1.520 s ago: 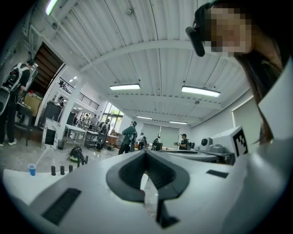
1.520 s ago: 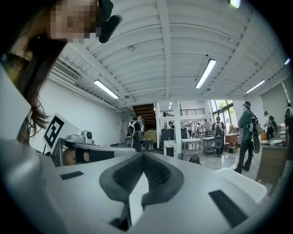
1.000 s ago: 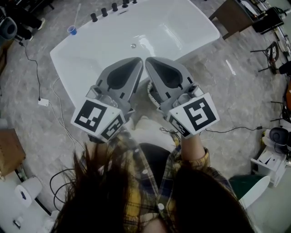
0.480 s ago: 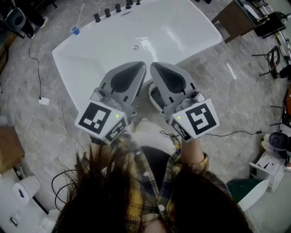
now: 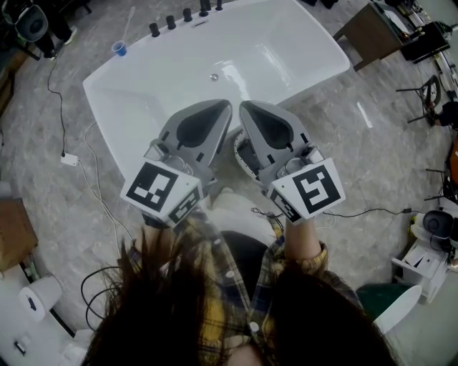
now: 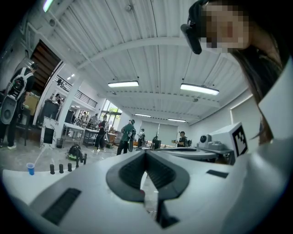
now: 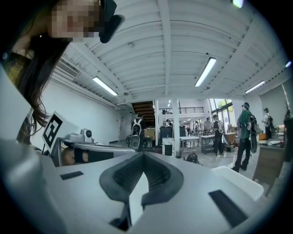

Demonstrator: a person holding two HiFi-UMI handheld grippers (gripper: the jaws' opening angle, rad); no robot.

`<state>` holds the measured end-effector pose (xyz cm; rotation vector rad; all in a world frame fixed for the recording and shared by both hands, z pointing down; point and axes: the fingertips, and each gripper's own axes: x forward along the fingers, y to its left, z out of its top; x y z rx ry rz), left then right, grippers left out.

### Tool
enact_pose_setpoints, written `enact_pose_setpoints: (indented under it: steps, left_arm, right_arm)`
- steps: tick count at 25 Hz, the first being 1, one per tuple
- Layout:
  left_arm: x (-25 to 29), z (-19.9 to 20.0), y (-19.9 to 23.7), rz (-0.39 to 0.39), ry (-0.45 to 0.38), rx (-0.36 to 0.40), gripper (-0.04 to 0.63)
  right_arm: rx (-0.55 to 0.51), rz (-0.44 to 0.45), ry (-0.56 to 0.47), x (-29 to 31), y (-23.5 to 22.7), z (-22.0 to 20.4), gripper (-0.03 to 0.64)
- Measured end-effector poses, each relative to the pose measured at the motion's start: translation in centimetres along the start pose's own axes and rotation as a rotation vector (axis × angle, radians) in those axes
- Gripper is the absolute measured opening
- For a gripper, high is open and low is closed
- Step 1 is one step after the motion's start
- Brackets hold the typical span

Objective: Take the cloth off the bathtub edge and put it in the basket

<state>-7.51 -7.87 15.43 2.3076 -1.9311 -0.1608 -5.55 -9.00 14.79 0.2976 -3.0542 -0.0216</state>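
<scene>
Yellow plaid sleeve [image 5: 309, 256] nearest the camera. Beyond it, left gripper [image 5: 220, 107] and right gripper [image 5: 247, 107] held side by side, tips close together; jaws of each pressed together, nothing between them. Pale basket [image 5: 241, 151] just beside the near edge of the white bathtub [image 5: 300, 43], largely hidden under the right gripper. Cloth not discernible in any view. Dark taps [image 5: 184, 13] on the tub's far rim, blue cup [image 5: 118, 48] near its far corner.
</scene>
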Motion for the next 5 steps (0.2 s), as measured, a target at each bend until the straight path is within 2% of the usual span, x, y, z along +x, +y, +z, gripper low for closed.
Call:
enact_pose_setpoints:
  steps: [5]
  left_arm:
    - [-0.33,0.12,0.24,0.003,0.000,-0.002,0.018]
  right_arm:
    - [0.002,0.004,0.005,0.18,0.39,-0.04,0.015]
